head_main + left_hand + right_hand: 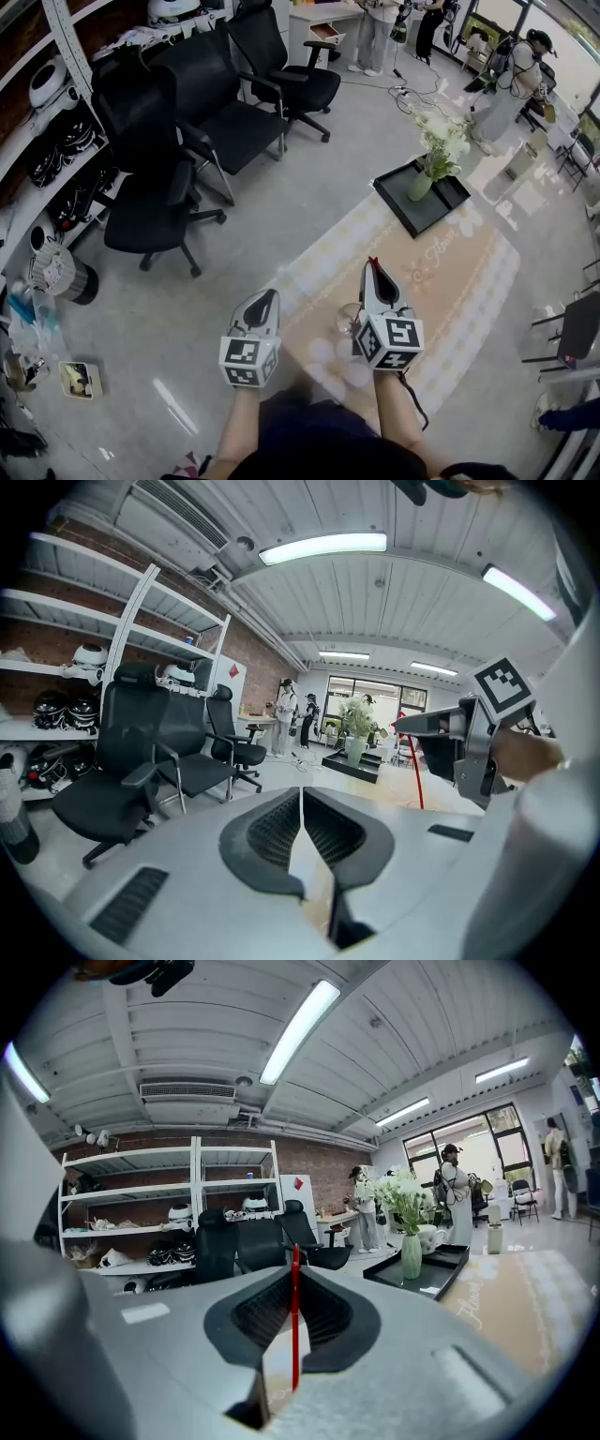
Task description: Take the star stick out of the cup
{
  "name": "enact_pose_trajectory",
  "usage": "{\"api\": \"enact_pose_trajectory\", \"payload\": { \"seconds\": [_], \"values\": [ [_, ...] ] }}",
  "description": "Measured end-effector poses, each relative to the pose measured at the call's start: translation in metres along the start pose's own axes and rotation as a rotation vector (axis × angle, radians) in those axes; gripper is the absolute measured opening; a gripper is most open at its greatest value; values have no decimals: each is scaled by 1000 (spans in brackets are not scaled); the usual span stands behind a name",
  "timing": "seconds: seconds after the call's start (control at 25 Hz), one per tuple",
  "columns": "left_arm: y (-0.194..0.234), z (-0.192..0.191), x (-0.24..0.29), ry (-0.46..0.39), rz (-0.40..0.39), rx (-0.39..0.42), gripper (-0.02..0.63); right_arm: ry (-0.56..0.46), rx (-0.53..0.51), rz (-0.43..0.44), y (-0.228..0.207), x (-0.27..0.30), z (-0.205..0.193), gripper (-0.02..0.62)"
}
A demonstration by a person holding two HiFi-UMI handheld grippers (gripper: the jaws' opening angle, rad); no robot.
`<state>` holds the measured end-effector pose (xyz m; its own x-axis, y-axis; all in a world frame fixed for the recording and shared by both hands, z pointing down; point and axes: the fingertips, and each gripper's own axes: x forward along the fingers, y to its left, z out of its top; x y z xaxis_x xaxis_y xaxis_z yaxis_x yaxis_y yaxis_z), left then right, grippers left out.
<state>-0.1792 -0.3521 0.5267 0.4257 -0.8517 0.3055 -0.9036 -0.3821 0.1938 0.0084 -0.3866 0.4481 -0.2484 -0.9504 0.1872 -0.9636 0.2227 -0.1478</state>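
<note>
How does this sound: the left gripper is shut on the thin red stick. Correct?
Not quite. It is the right gripper that is shut on the red stick; the right gripper view shows the stick clamped between its pads. The left gripper is shut with nothing between its jaws.

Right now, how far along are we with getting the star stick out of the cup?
Done: the right gripper is shut on the red star stick, which stands upright between its jaws. In hand: the lift. The glass cup sits on the table right beside that gripper, and I can't tell whether the stick's lower end has cleared the rim. Left: raise it fully clear. The left gripper is shut and empty.
</note>
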Motion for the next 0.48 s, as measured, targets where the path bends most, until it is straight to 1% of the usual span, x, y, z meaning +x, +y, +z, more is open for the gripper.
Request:
{"api": "enact_pose_trajectory", "payload": {
  "seconds": [0.2, 0.48],
  "values": [
    [-13, 0, -2, -2, -19, 7, 18, -24, 17, 17, -1, -9, 6, 15],
    [-20, 3, -6, -12, -22, 15, 18, -100, 38, 31, -1, -24, 27, 15]
  ]
}}
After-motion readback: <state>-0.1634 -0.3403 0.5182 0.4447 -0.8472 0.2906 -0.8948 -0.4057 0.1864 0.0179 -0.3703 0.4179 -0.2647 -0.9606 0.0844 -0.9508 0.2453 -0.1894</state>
